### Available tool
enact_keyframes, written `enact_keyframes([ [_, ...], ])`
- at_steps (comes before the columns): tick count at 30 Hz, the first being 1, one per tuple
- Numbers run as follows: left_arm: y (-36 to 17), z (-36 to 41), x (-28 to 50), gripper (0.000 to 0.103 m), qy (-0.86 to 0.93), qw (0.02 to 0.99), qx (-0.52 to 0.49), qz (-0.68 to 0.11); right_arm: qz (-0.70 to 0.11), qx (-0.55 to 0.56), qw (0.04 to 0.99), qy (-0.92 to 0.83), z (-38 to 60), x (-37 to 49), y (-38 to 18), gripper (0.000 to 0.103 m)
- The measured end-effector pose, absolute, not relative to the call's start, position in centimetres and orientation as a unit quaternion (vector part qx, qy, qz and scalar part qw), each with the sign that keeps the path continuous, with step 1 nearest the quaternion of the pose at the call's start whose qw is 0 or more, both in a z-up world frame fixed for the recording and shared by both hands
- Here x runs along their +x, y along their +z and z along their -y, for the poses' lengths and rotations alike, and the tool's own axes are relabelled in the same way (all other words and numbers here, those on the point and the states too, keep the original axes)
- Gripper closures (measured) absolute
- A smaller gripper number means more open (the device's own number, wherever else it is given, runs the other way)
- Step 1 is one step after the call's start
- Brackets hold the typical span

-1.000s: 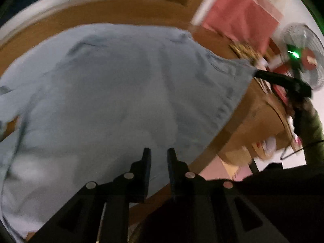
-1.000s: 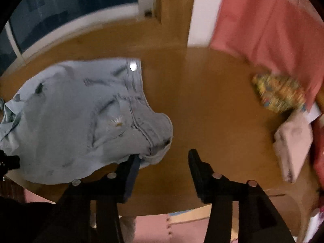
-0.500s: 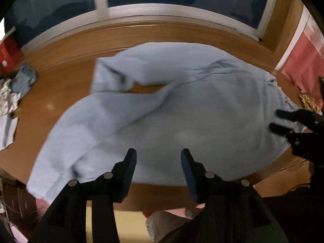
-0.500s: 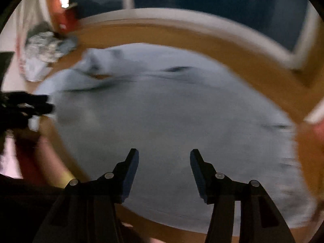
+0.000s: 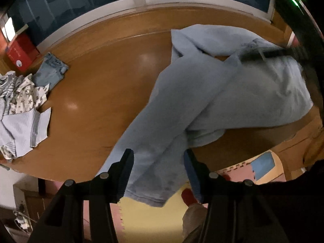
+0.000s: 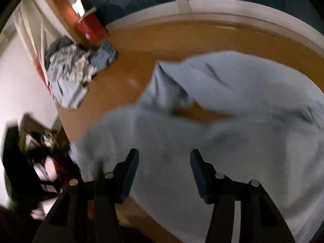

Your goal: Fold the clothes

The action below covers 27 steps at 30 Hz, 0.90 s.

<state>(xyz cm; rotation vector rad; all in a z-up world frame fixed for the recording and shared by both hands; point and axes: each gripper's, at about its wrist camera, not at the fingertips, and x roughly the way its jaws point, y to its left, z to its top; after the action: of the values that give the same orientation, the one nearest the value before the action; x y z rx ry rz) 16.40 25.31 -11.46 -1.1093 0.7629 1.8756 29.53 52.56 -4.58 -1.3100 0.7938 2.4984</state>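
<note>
Light blue jeans (image 5: 212, 93) lie spread over the round wooden table (image 5: 105, 85), one leg hanging over the near edge. My left gripper (image 5: 158, 162) is open just above that hanging leg, holding nothing. In the right wrist view the same jeans (image 6: 232, 131) fill the lower right, blurred. My right gripper (image 6: 164, 166) is open over the cloth with nothing between its fingers. The right gripper's dark body crosses the jeans at the far right of the left wrist view.
A pile of unfolded clothes (image 5: 22, 109) and folded denim shorts (image 5: 50, 73) sit at the table's left side. A red box (image 5: 20, 52) stands by the window. Foam floor mats (image 5: 154, 218) lie below the table edge. The clothes pile (image 6: 68, 75) also shows in the right wrist view.
My left gripper opened from nearly shut. Both grippers swung left across the jeans toward the legs; the jeans now lie spread, with one leg over the near edge.
</note>
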Motion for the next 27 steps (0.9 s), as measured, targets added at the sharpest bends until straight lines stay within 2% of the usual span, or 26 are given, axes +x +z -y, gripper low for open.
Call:
enact_keyframes([
  [3,-12.4,-25.3,15.3,0.055,0.735,0.415,-0.448,-0.295,-0.295,-0.472,0.095,0.825,-54.1,24.7,-4.9,0.050],
  [8,-13.1,-25.5,14.9,0.055,0.739,0.413,-0.454,-0.277,-0.249,-0.557,0.109,0.785,-54.7,17.6,-8.0,0.050],
  [9,-13.0,-25.5,14.8,0.055,0.742,0.409,-0.456,-0.272,-0.240,-0.566,0.106,0.782,-54.7,16.7,-8.5,0.057],
  [10,-12.9,-25.5,14.7,0.055,0.745,0.404,-0.459,-0.266,-0.230,-0.575,0.104,0.778,-54.7,15.8,-9.0,0.069],
  [11,-12.8,-25.5,14.7,0.055,0.748,0.400,-0.461,-0.261,-0.225,-0.574,0.100,0.781,-54.8,15.0,-8.9,0.092],
  [12,-12.8,-25.4,14.6,0.055,0.750,0.397,-0.464,-0.256,-0.224,-0.562,0.094,0.791,-55.0,14.3,-8.2,0.095],
  [15,-12.7,-25.3,14.1,0.055,0.753,0.385,-0.477,-0.240,-0.227,-0.520,0.082,0.820,-56.0,12.2,-6.0,0.096],
  [17,-12.7,-25.1,13.8,0.055,0.757,0.373,-0.486,-0.228,-0.256,-0.473,0.091,0.838,-57.8,10.8,-4.4,0.096],
  [19,-12.5,-24.7,13.5,0.055,0.761,0.361,-0.494,-0.217,-0.313,-0.439,0.099,0.836,-60.1,9.8,-4.0,0.094],
  [22,-12.4,-24.4,13.3,0.055,0.768,0.340,-0.497,-0.217,-0.413,-0.445,0.097,0.789,-63.1,8.5,-5.6,0.089],
  [23,-12.3,-24.6,13.3,0.055,0.772,0.333,-0.495,-0.219,-0.418,-0.446,0.092,0.786,-63.3,8.8,-5.6,0.083],
  [25,-12.2,-24.5,13.2,0.055,0.779,0.322,-0.490,-0.220,-0.365,-0.450,0.075,0.811,-61.7,10.7,-4.5,0.078],
  [27,-11.9,-24.2,12.6,0.055,0.788,0.313,-0.480,-0.224,-0.311,-0.452,0.058,0.834,-60.1,12.6,-3.4,0.065],
])
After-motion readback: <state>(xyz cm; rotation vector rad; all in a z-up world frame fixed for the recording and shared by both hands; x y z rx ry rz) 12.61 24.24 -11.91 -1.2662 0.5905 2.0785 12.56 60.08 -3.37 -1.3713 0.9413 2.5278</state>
